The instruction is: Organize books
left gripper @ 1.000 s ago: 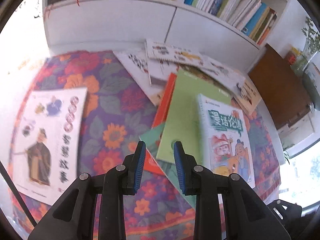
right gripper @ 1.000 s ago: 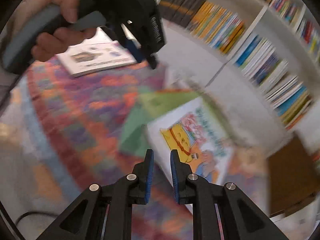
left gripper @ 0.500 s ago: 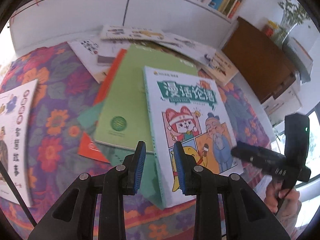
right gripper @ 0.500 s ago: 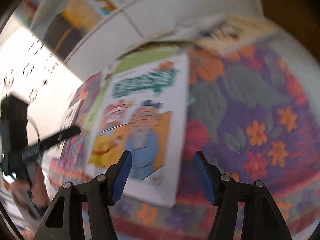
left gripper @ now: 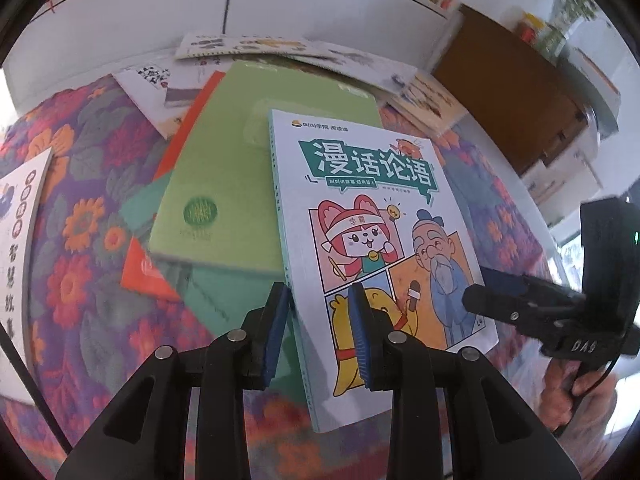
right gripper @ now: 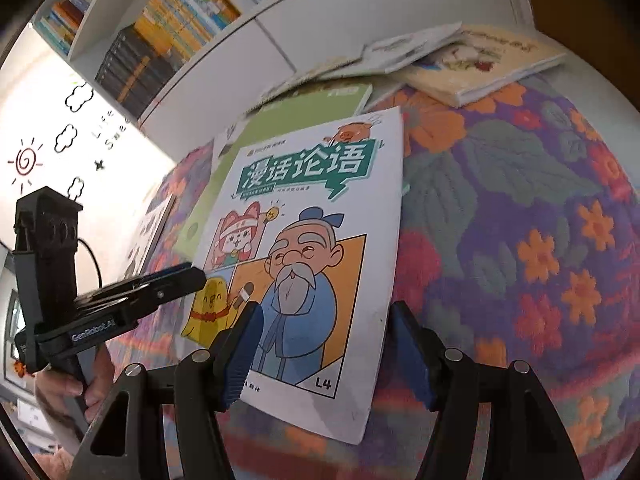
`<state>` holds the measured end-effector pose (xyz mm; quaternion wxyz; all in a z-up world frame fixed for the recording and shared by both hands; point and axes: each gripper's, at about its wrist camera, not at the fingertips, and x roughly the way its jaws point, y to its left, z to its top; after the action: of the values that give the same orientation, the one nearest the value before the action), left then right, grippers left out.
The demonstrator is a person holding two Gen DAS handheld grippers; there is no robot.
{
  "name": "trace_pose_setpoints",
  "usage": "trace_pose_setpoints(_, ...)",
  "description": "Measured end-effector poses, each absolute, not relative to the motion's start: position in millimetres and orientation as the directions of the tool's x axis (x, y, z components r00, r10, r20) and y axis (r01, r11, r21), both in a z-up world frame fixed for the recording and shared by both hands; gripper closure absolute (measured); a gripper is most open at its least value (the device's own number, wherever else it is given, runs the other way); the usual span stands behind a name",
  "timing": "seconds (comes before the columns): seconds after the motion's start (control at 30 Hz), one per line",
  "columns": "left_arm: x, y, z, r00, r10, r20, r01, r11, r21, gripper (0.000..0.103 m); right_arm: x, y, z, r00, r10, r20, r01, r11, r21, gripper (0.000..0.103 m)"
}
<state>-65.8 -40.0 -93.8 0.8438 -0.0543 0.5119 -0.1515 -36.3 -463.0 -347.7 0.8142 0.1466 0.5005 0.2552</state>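
Jaws of the left gripper (left gripper: 320, 336) stood narrowly parted over the spine edge of the cartoon book (left gripper: 372, 248), lower centre of the left wrist view; whether the pads pressed on the book could not be told. Jaws of the right gripper (right gripper: 328, 352) had just been opening and stood wide, released, straddling the book's lower right corner in the right wrist view, pads clear of it. Cartoon book: white cover, green title banner, fox and bearded sage figures, lying topmost and slanted on a spread of books at frame centre. Beneath it: a light green book (left gripper: 240, 168), then an orange book (left gripper: 148, 268) and a teal book (left gripper: 216, 292), fanned to the left. Further picture books (left gripper: 248, 46) lay along the far edge, upper centre; a white story book (left gripper: 20, 240) at the left margin. All rested on a worktop under a floral cloth (right gripper: 520, 208). A white bookcase (right gripper: 192, 12) filled with books stood behind, upper left of the right wrist view.
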Motion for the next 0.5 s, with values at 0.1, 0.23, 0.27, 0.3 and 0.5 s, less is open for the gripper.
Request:
trace_pose_setpoints(0.1, -74.9, -37.0, -98.0, 0.394, -0.346, -0.852, 0.215, 0.936, -0.28, 0.076, -45.7, -471.7, -348.6, 0.283, 0.604, -0.745, -0.289, 0.794, 0.535, 0.039)
trace_pose_setpoints(0.23, -65.8, -28.3, -104.7, 0.349, -0.417, -0.839, 0.201, 0.908, -0.368, 0.077, -41.6, -489.1, -357.2, 0.201, 0.681, -0.704, -0.274, 0.73, 0.626, 0.042)
trace_pose_setpoints(0.27, -65.0, -28.5, -105.1, 0.342, -0.424, -0.839, 0.204, 0.905, -0.374, 0.077, -37.0, -490.8, -359.1, 0.189, 0.698, -0.691, -0.263, 0.714, 0.649, 0.042)
trace_pose_setpoints(0.3, -62.4, -28.0, -105.8, 0.334, -0.433, -0.837, 0.209, 0.9, -0.382, 0.077, -32.2, -490.7, -360.1, 0.175, 0.708, -0.684, -0.258, 0.703, 0.662, 0.042)
trace_pose_setpoints(0.5, -45.6, -13.4, -113.6, 0.271, -0.52, -0.81, 0.186, 0.854, -0.487, 0.078, -10.9, -482.0, -361.6, 0.127, 0.724, -0.678, -0.263, 0.684, 0.681, 0.043)
